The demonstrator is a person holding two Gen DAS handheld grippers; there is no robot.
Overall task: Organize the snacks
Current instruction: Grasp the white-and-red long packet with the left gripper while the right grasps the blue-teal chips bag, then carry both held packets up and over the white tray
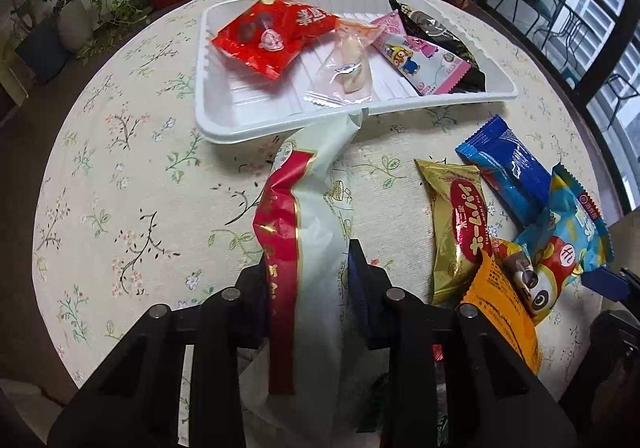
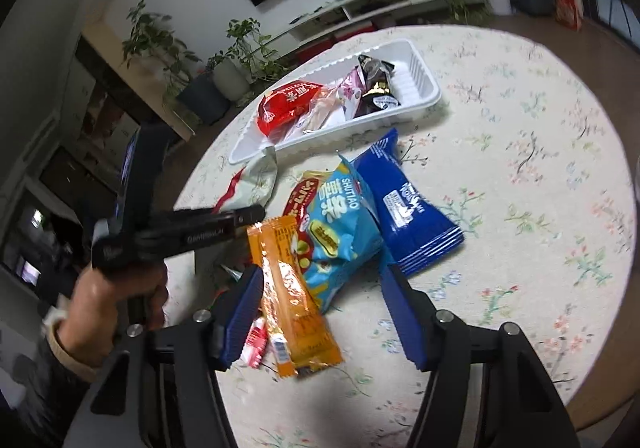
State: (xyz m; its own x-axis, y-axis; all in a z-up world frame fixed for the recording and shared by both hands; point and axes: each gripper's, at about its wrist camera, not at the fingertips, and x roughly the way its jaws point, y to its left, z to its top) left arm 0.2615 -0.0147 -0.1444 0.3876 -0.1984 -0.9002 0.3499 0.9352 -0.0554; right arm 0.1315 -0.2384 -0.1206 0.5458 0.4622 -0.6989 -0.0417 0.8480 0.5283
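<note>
The left claw (image 1: 308,268) is pinching a long white-and-red snack packet (image 1: 308,200) between its two fingers, the packet's far tip reaching just to the near rim of the white plastic tray (image 1: 224,120); the right claw (image 2: 320,312) is hanging wide over the loose pile, gripping nothing, with the orange stick packet (image 2: 292,296) lying between its blue pads (image 2: 244,312)

Judging by this, the step in hand is carrying the white-and-red packet to the tray, and the next move is calling for a lift clear of the rim before letting go inside, since the packet's limp tip is likely to catch on the edge

On the floral-clothed round desk (image 1: 120,168), the tray is already holding a red bag (image 1: 264,36), a clear-wrapped pastry (image 1: 348,64), a pink cartoon packet (image 1: 420,56) and a black packet (image 1: 436,28). Waiting outside it, grouped just beside each other, are the dark blue wafer packet (image 2: 404,204), the light blue chip bag (image 2: 340,224), the gold pie packet (image 1: 456,224) and the orange stick

The near end of the white-and-red packet is running out of sight under the left claw's frame. The gold packet is sitting mostly covered by the chip bag in the right wrist view. A small red-and-white wrapper (image 2: 256,340) beside the right claw's left pad is too hidden to name, and the right view is blurring at its edges
</note>
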